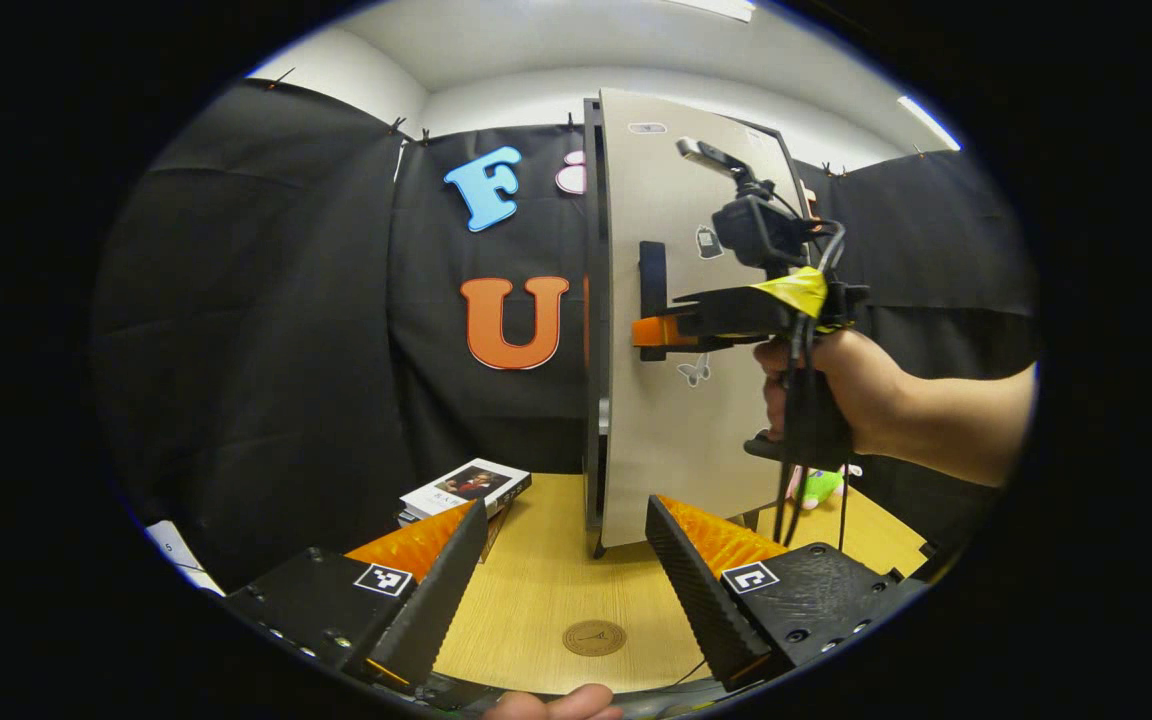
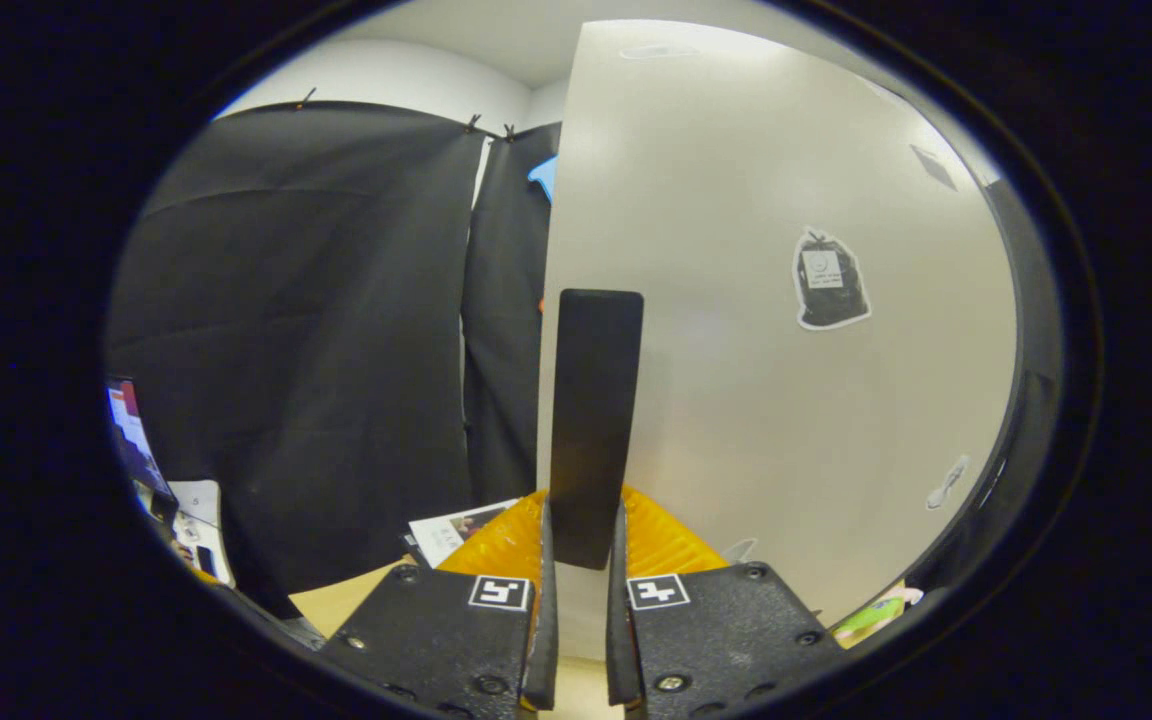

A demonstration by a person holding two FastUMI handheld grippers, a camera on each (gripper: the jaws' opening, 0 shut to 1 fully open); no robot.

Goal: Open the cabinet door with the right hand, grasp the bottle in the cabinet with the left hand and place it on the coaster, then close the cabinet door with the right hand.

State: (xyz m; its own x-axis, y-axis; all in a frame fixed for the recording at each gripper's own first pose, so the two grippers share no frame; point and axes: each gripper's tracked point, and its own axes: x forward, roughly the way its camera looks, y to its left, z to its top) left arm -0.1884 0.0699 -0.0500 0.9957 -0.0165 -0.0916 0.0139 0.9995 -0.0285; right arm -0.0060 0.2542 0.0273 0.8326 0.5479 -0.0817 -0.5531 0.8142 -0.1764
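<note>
Black door handle [image 2: 593, 420] sits pinched between the right gripper [image 2: 581, 560] fingers on the pale cabinet door [image 2: 756, 400]. Left gripper [image 1: 566, 570] hovers spread above the round coaster [image 1: 594, 637] on the wooden table [image 1: 546, 580], a book [image 1: 466, 487] behind.

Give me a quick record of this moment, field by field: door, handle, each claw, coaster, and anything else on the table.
door: pale cabinet door, standing on the wooden table, stickers on its face
handle: black upright bar near the door's edge
right claw: shut on the handle, one finger on either side
left claw: open, holding nothing, over the table
coaster: round, brown, bare, between the left claw's fingers in the left gripper view
book: lying left of the door
bottle: cannot tell, the cabinet's inside is hidden
</note>
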